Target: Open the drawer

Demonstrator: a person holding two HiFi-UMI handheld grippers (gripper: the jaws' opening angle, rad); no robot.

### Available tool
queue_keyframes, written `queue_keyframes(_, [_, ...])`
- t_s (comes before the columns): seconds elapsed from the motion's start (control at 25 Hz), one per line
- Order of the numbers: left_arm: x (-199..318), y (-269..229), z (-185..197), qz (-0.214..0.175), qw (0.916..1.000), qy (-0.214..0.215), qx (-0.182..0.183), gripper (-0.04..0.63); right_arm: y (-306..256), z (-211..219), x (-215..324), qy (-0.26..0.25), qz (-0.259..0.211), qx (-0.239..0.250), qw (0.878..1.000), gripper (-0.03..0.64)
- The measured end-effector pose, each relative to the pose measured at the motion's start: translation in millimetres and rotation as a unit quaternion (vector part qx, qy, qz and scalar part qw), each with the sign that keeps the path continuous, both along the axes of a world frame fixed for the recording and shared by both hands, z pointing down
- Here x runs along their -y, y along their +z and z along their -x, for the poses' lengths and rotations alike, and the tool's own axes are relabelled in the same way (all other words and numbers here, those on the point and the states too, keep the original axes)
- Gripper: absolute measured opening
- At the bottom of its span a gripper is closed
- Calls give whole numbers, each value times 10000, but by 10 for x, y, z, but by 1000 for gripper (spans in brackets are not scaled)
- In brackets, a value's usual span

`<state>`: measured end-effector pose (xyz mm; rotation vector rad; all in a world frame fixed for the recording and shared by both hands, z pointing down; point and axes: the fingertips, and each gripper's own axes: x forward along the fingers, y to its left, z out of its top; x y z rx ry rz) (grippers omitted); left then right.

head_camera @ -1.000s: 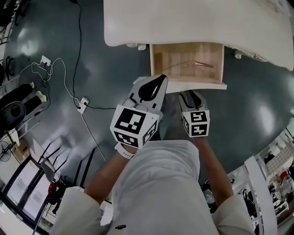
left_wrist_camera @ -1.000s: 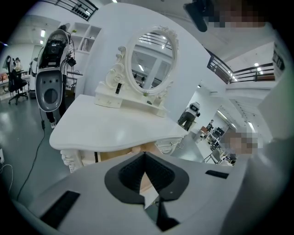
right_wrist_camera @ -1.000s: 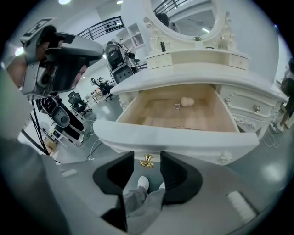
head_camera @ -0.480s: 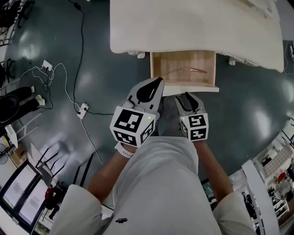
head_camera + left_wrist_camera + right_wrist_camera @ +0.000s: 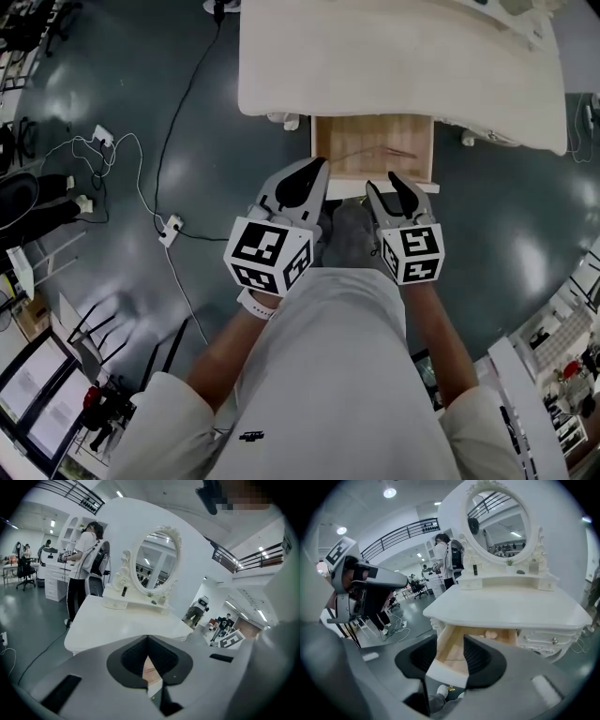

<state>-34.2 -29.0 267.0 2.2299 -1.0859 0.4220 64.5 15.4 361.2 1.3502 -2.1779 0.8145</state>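
Observation:
The wooden drawer [image 5: 373, 147] stands pulled out from under the white dressing table [image 5: 394, 66], with a thin pinkish item [image 5: 400, 151] lying inside. My left gripper [image 5: 317, 167] is shut and empty, just short of the drawer's left front corner. To its right, my right gripper [image 5: 394, 187] is open and empty, in front of the drawer's white front. In the right gripper view the drawer [image 5: 476, 637] shows between the spread jaws of the right gripper [image 5: 450, 656], with its gold knob [image 5: 450, 687] below. The left gripper [image 5: 148, 639] has its pads pressed together.
An oval mirror [image 5: 499, 515] stands on the tabletop. Smaller drawers with knobs [image 5: 543, 641] sit on the table's right side. White cables and a power strip [image 5: 169, 225] lie on the dark floor to the left. A person [image 5: 84, 559] stands behind the table.
Both grippers have drawn back from the drawer front as the view pulled away from the table. The right gripper's jaws have spread apart. The drawer stays open.

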Motion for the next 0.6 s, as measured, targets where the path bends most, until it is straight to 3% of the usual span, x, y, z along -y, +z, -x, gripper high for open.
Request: queue_keyframes(0.6, [39,-637,257,-615,9972,-334,-257,9,-1291,25,423,-100,-1246,102,9921,171])
